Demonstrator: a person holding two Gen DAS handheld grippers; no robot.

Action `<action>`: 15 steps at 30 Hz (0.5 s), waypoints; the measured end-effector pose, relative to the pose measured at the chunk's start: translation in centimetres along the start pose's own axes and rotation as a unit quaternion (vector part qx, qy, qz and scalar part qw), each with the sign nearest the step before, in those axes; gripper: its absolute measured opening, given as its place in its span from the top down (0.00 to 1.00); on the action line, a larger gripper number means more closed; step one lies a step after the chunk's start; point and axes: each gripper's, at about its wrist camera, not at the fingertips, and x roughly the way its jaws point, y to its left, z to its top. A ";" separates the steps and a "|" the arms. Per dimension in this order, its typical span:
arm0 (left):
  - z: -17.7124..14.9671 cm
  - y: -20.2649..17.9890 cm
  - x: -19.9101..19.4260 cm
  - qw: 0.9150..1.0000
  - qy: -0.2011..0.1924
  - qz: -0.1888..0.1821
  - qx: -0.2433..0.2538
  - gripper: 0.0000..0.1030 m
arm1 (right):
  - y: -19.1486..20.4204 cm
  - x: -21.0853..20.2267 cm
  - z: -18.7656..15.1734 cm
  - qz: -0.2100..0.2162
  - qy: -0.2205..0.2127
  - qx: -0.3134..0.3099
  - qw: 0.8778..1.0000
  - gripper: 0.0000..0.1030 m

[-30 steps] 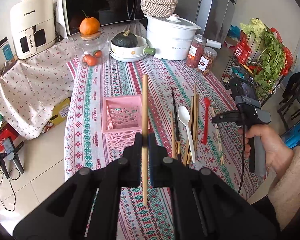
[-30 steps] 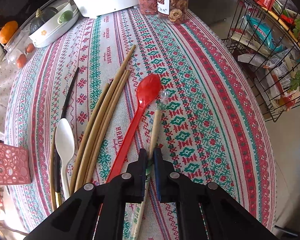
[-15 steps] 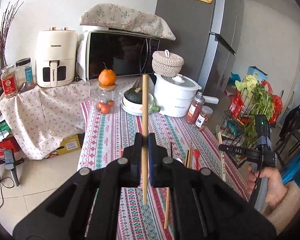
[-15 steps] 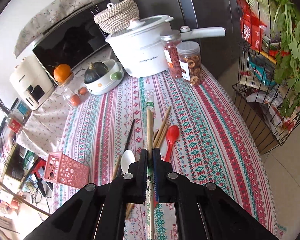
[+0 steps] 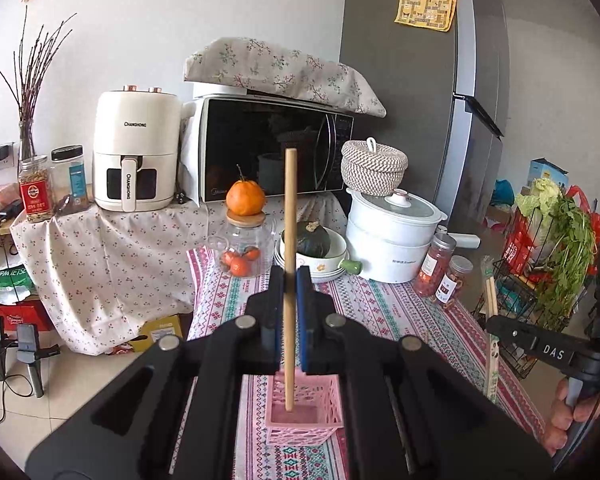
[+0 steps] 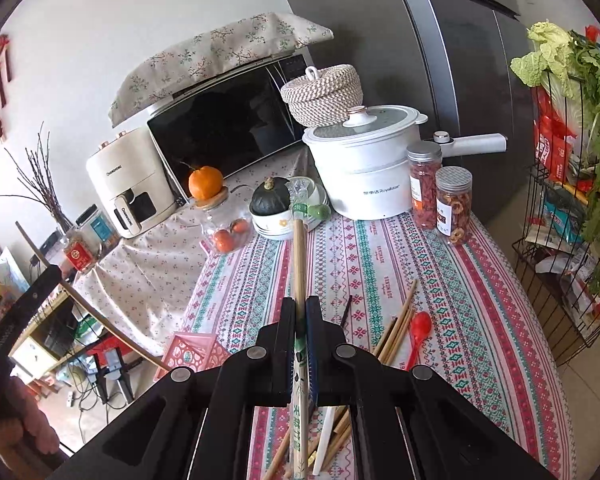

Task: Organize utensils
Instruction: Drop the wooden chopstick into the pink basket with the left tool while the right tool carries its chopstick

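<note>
Since half a second ago, both tongs have tilted further up, and the pink basket (image 5: 304,408) has come back into the left wrist view, directly beneath the left tongs (image 5: 291,280). The left tongs are clamped on a single bamboo chopstick (image 5: 290,208), held upright, with its lower tip inside the basket's open top. The right tongs (image 6: 300,312) are clamped on a wrapped pair of chopsticks (image 6: 299,248), pointing up and away over the desk (image 6: 480,320); the clear wrapper end sticks out at the top.

The basket stands near the desk's left edge. On the striped cloth toward the near edge lie loose bamboo chopsticks (image 6: 396,326), a dark chopstick (image 6: 346,310), a red spoon (image 6: 420,330) just beside them, and a white spoon handle (image 6: 324,436) partly hidden behind the right tongs.

At the far edge of the desk stand a white pot (image 6: 364,172), two jars (image 6: 454,204), a bowl with a green squash (image 6: 270,200) and a glass jar topped by an orange (image 6: 206,182). A microwave (image 5: 276,148) sits behind them.
</note>
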 end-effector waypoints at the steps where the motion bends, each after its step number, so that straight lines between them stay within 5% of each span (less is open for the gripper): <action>1: -0.2 0.1 0.8 1.000 0.009 0.003 0.003 0.93 | 0.4 0.1 0.0 0.003 -0.005 -0.002 1.000 0.95; 11: -2.0 0.3 4.9 0.997 0.077 -0.002 0.010 0.93 | 4.1 1.1 -0.3 0.042 -0.049 -0.008 0.998 0.95; 13: -1.8 0.4 4.8 0.997 0.078 -0.007 0.004 0.85 | 4.9 1.4 -0.3 0.052 -0.054 -0.007 0.997 0.95; 15: -1.5 0.6 4.4 0.997 0.081 -0.012 -0.002 0.59 | 5.6 1.7 -0.3 0.060 -0.060 -0.002 0.996 0.95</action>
